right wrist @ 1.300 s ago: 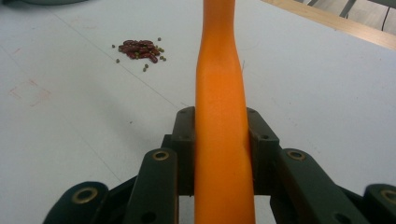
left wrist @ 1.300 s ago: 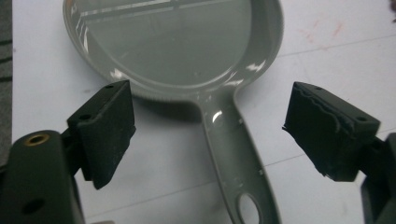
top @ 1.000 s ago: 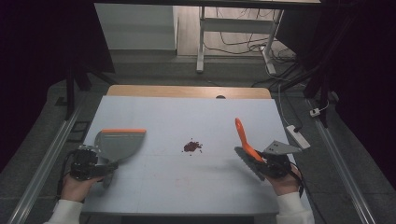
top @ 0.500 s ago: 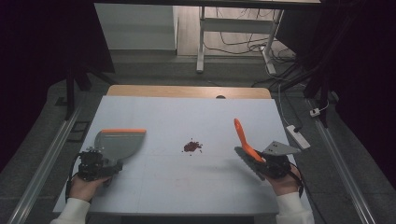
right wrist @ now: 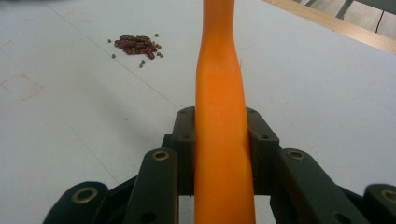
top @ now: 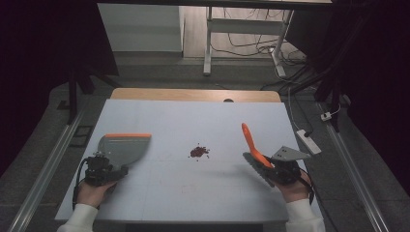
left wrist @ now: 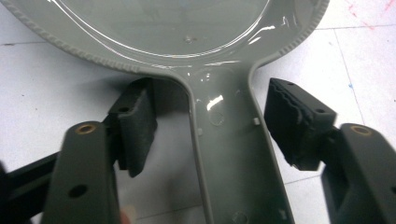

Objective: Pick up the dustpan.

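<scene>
Left gripper (top: 107,170) jaws just closing around dustpan (top: 123,147) handle, pads not touching; pan empty. Right gripper (top: 276,170) clamps orange brush (top: 252,145); beans (top: 198,151) mid-table, open room around.

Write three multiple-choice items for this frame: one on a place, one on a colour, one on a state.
1. Where does the pile of beans lie on the table?
A. Between the dustpan and the brush
B. Inside the dustpan
C. At the table's far edge

2. What colour is the brush handle?
A. Grey
B. Orange
C. Blue

3. How does the left gripper stand to the dustpan handle?
A. Pads clamped on it
B. Far away from it
C. Handle between the jaws, pads apart from it

Key: 1 A, the beans sit mid-table between the two tools. 2 B, the right gripper is shut on an orange handle. 3 C, the jaws have just been closing, but gaps show on both sides of the handle.
</scene>
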The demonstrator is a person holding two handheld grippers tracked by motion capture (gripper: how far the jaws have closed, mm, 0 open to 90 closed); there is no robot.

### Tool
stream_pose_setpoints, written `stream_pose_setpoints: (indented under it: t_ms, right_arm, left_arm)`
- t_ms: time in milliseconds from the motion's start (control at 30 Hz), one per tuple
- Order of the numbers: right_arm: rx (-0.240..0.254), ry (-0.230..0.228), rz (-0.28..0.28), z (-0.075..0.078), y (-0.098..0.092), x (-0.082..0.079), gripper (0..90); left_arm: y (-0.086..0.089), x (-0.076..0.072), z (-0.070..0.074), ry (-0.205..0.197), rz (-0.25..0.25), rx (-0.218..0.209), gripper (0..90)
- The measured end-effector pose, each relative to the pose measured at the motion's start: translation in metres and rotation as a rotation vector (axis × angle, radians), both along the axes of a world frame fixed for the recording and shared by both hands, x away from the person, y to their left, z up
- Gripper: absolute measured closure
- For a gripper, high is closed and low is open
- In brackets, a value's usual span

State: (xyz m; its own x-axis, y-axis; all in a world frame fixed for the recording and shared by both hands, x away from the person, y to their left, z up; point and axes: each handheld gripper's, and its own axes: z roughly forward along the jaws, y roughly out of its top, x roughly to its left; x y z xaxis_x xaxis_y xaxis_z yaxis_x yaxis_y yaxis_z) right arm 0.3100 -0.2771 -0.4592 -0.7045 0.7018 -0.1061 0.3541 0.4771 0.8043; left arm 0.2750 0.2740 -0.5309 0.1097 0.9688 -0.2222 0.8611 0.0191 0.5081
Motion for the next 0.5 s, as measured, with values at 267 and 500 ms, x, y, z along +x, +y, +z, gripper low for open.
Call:
stream_pose_setpoints:
  t_ms: [267,500]
  right_arm:
    - [-0.011,0.002,-0.005,-0.0011,0.0003,0.0000,69.3]
    - [-0.011,0.002,-0.004,-0.0007,0.0001,-0.0002,69.3]
  left_arm:
    - [0.0047,0.0003,0.0002,-0.004,0.007,-0.044,53.1]
    - [0.0060,-0.0005,0.0006,-0.019,0.006,-0.045,60.3]
